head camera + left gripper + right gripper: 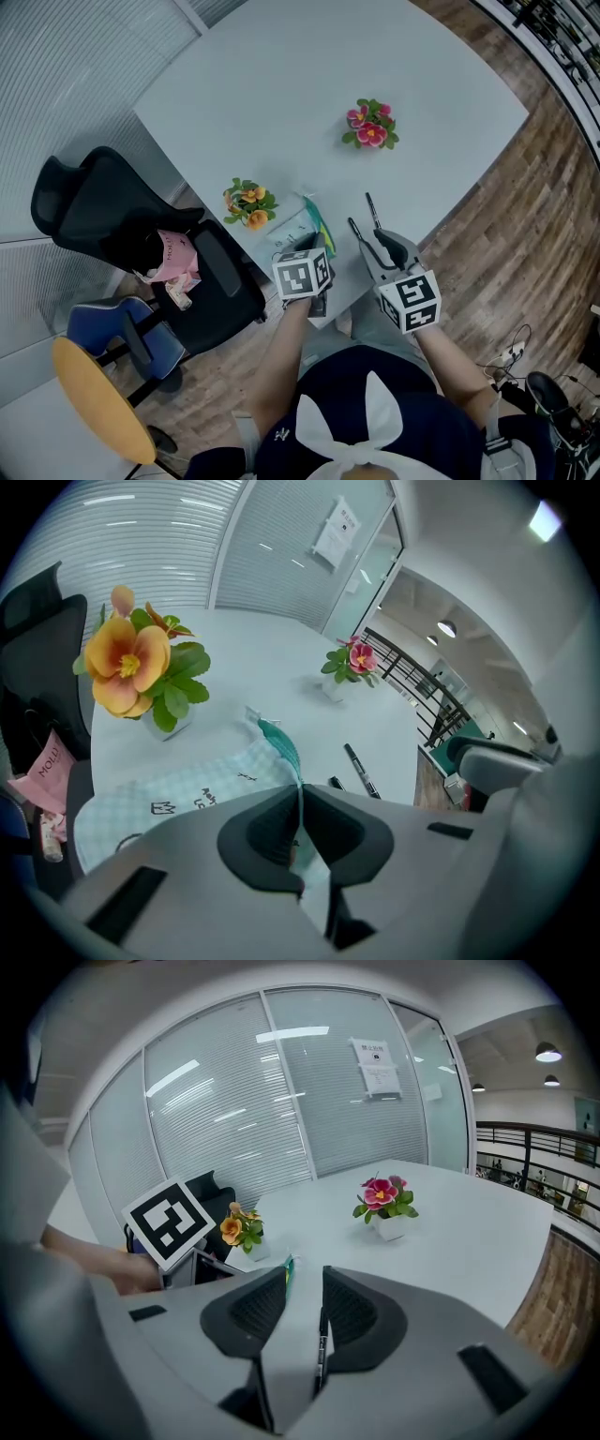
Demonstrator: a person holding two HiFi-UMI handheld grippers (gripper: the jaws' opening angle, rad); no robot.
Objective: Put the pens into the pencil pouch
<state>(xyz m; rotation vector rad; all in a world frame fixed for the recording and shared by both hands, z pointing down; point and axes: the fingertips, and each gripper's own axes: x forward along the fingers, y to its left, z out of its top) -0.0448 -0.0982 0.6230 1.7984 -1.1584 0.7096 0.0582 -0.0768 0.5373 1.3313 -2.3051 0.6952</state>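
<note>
Left gripper view shows left tool (300, 794) clenched on pencil pouch (187, 785), right tool (304, 1281) released

A pale table (281, 84) is seen with two small flower pots set on it, well apart: orange flowers (249, 203) near its edge and pink flowers (371, 124) farther in. A black office chair (103, 216) is placed beside the table, and a pink bag (173, 258) is laid on its seat. A blue chair (112, 328) is set near it on the wooden floor (525, 234).
</note>
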